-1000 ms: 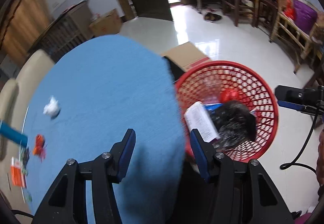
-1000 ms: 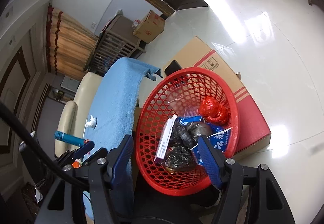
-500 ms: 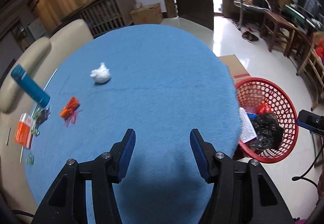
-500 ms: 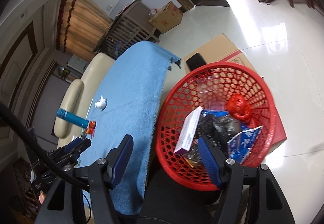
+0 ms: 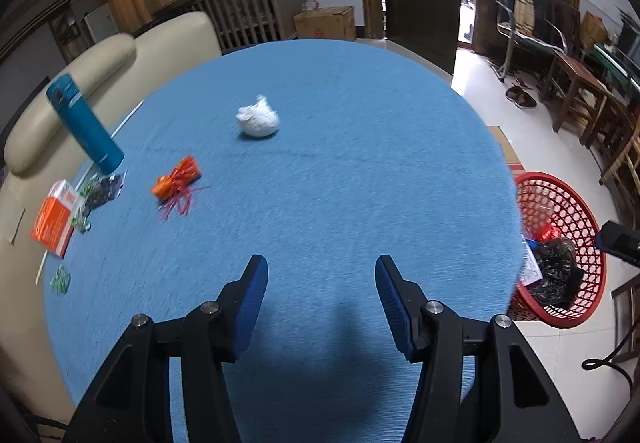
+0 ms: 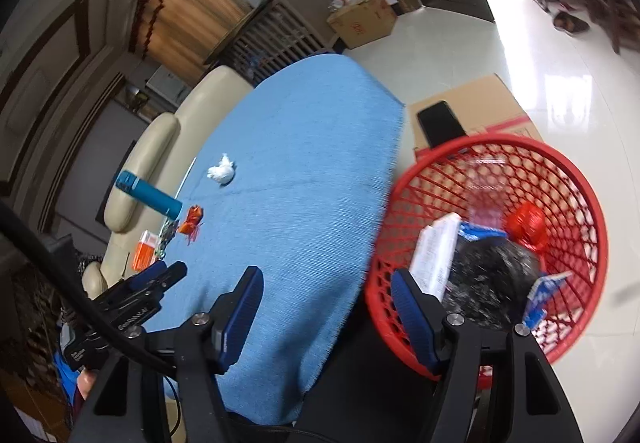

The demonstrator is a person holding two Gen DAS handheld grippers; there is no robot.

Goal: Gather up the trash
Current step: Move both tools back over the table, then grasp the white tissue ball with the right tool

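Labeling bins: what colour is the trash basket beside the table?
Red, open lattice mesh. The basket shows best in the right wrist view.

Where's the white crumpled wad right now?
The white wad lies on the blue tablecloth, ahead of the left gripper, beyond the orange wrapper.

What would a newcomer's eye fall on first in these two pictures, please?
Most likely the bright blue tablecloth filling the middle, with a crumpled white wad and an orange scrap lying apart on it. Next, the red mesh basket on the floor off the table's right edge, already holding trash. A teal bottle stands at the cloth's far left.
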